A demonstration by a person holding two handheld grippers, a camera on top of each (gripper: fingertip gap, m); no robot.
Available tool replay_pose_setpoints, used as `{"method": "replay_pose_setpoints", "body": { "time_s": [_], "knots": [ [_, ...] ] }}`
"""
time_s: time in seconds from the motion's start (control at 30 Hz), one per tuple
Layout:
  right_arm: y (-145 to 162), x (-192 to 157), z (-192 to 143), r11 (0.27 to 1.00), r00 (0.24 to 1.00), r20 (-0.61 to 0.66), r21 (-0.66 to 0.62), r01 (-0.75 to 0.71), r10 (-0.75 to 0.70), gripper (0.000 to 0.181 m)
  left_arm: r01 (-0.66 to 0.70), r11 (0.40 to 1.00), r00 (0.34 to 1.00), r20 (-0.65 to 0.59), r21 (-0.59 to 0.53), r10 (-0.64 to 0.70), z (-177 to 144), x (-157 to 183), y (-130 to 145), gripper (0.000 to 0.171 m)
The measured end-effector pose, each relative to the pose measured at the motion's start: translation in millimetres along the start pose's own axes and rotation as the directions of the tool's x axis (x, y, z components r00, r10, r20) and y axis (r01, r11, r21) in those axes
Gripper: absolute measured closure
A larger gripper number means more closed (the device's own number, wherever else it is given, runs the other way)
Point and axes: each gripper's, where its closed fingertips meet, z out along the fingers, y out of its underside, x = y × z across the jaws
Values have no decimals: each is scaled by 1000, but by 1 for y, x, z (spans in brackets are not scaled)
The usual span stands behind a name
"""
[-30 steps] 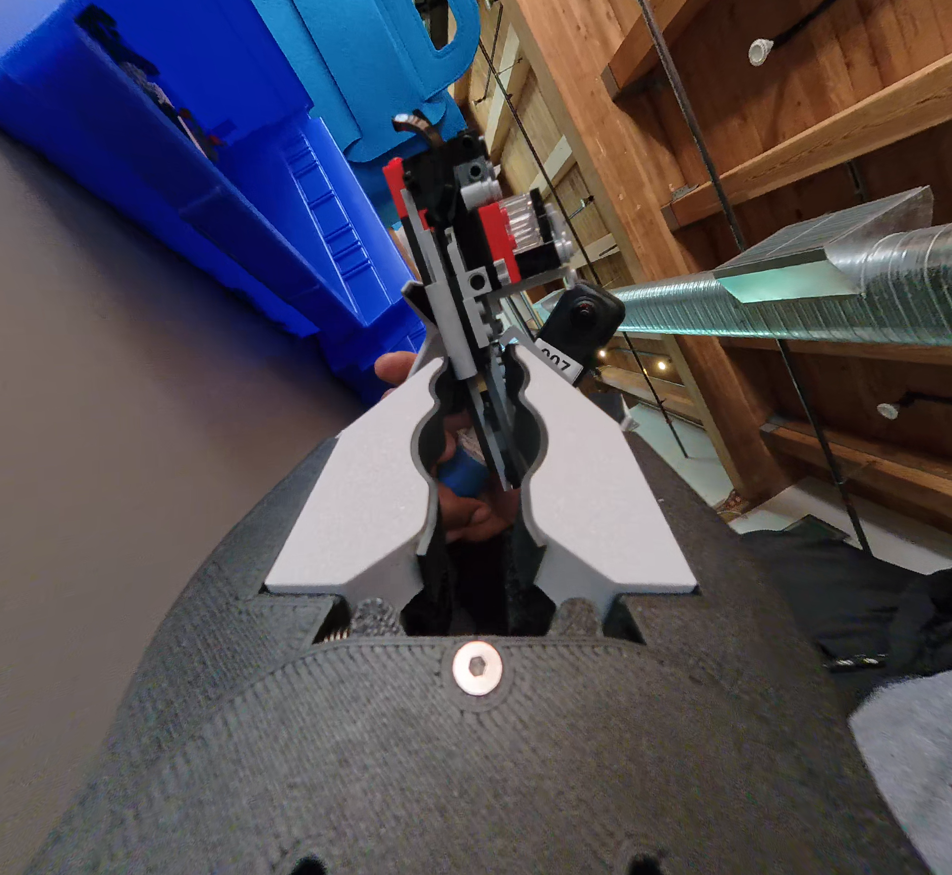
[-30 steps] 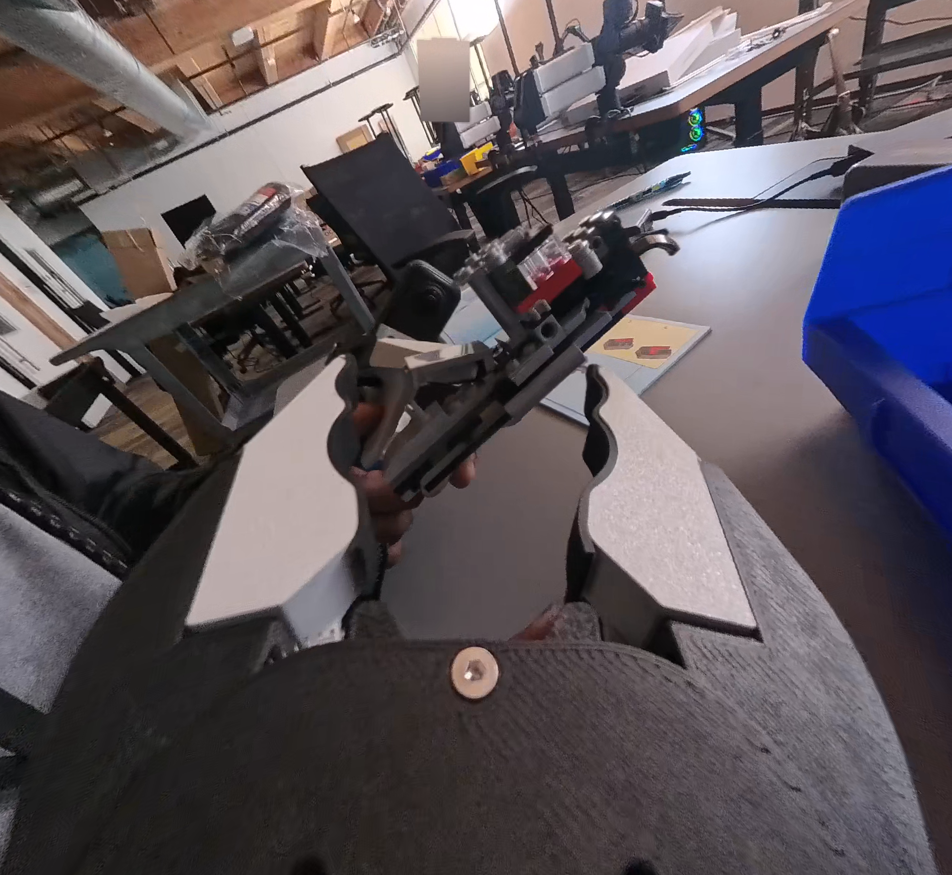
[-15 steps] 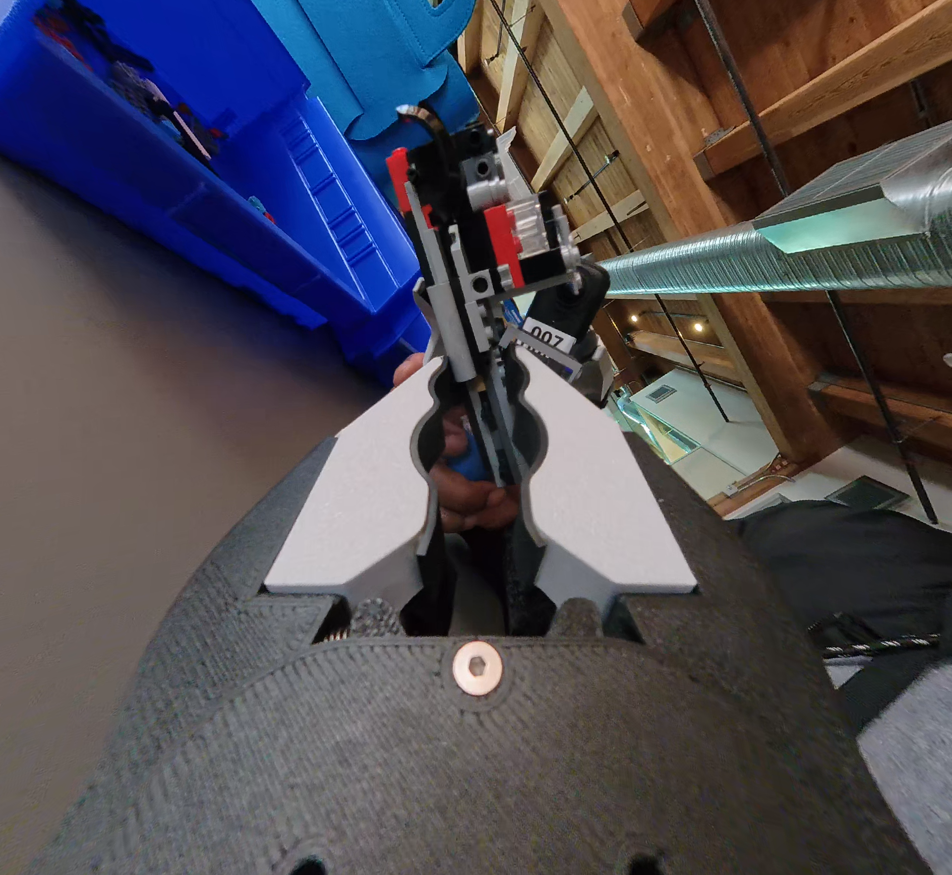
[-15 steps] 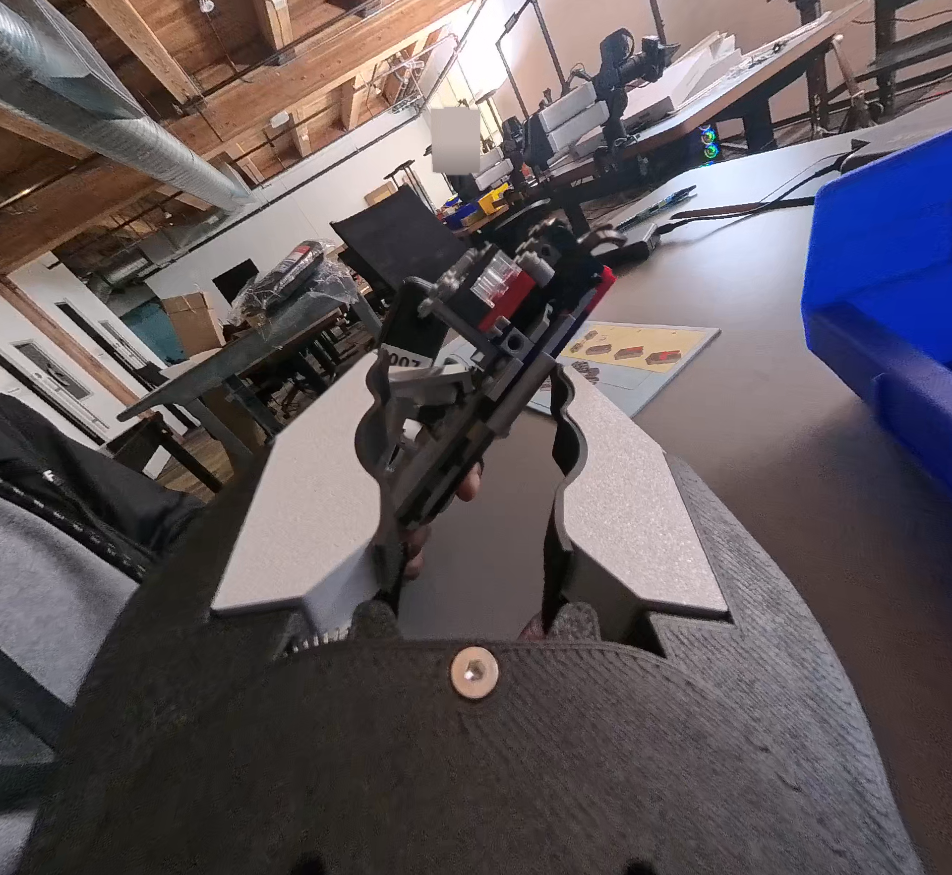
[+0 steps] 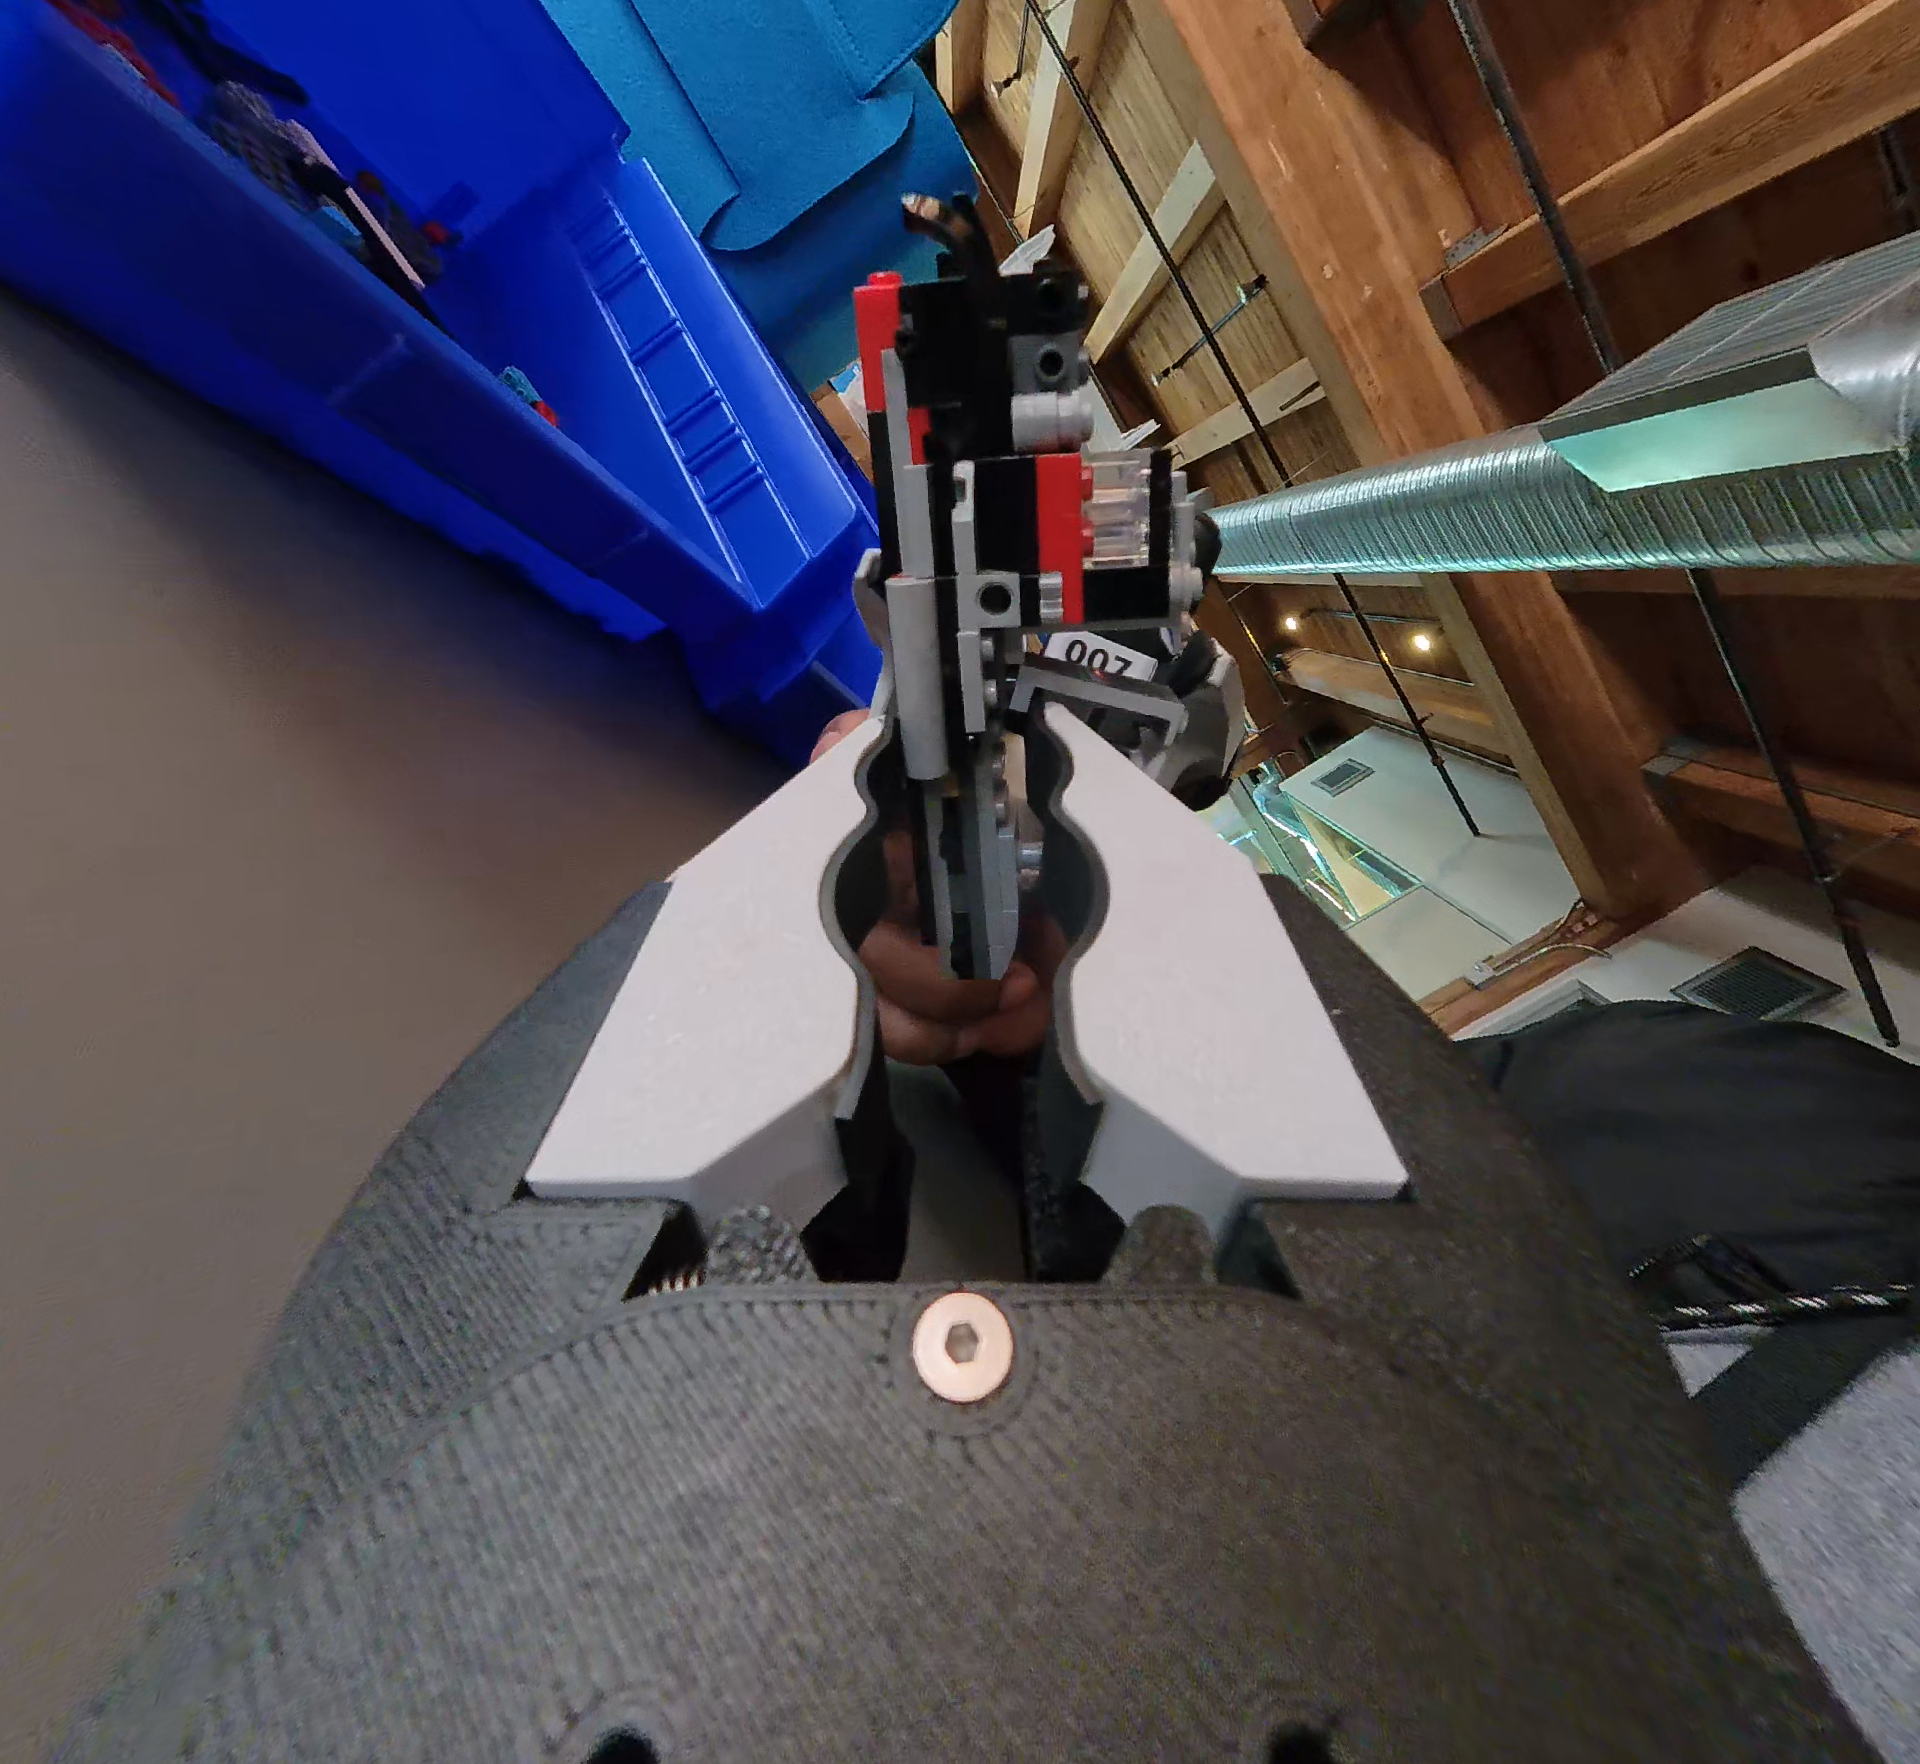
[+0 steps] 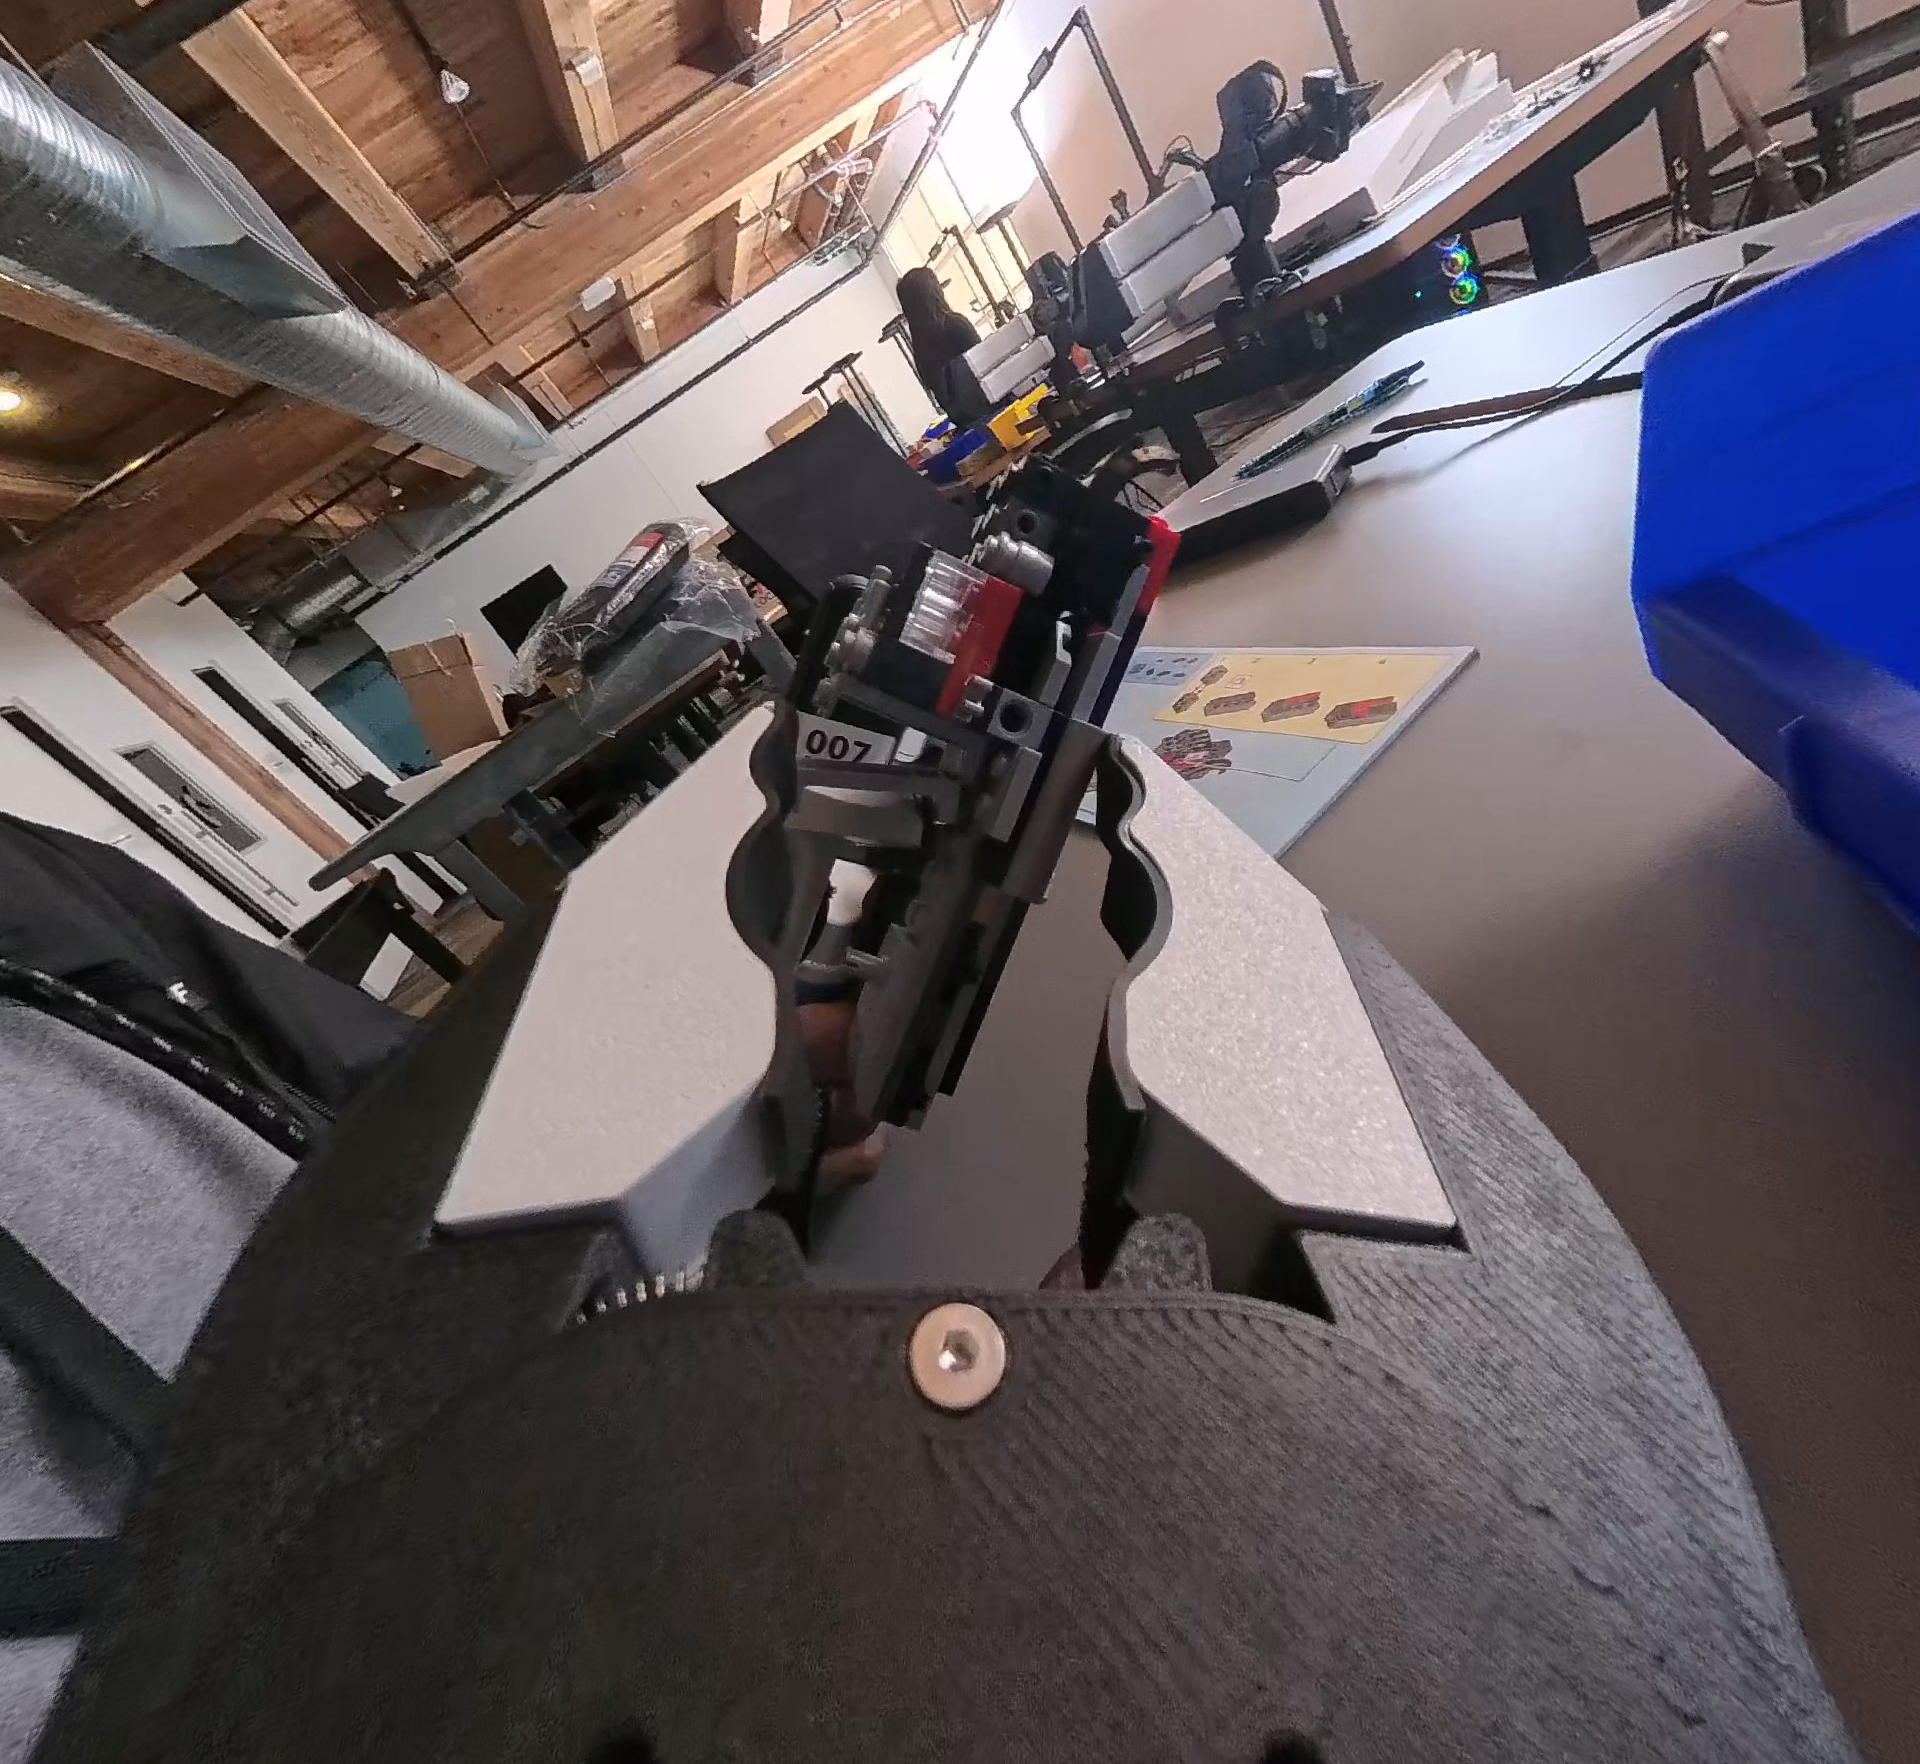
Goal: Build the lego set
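Observation:
The lego model [image 5: 987,509] is a black, red and grey build with a clear brick. My left gripper [image 5: 961,727] is shut on its lower grey end and holds it upright above the table [image 5: 312,883]. My right gripper [image 6: 940,748] has its jaws narrowed around the same model [image 6: 997,634] and around a finger of the left gripper [image 6: 862,800]. I cannot tell if its pads press on the model. The right gripper also shows in the left wrist view [image 5: 1112,706], just right of the model. A hand [image 5: 945,1018] shows behind the model's base.
A blue bin [image 5: 312,312] with loose lego pieces [image 5: 260,125] stands on the table, with a blue felt bag [image 5: 727,0] behind it. In the right wrist view the bin [image 6: 1787,571] is at right and an instruction booklet [image 6: 1299,717] lies beyond the grippers. My left and right fingertips are right by each other.
The right gripper's jaws have narrowed from wide open and moved in around the model. The left gripper has turned the model more upright and kept its hold.

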Motion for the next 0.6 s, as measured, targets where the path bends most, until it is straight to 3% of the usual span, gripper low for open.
{"method": "replay_pose_setpoints", "body": {
  "time_s": [0.37,0.6],
  "knots": [
    [-1,2,-1,999,999,13,23,-49,49,127,-3,1000,1000,8,-7,3,0,-1,1,145],
    [2,2,2,1000,1000,-17,-1,8,-8,122,11,1000,1000,2,-13,-11,1,-1,2,148]
  ]
}}
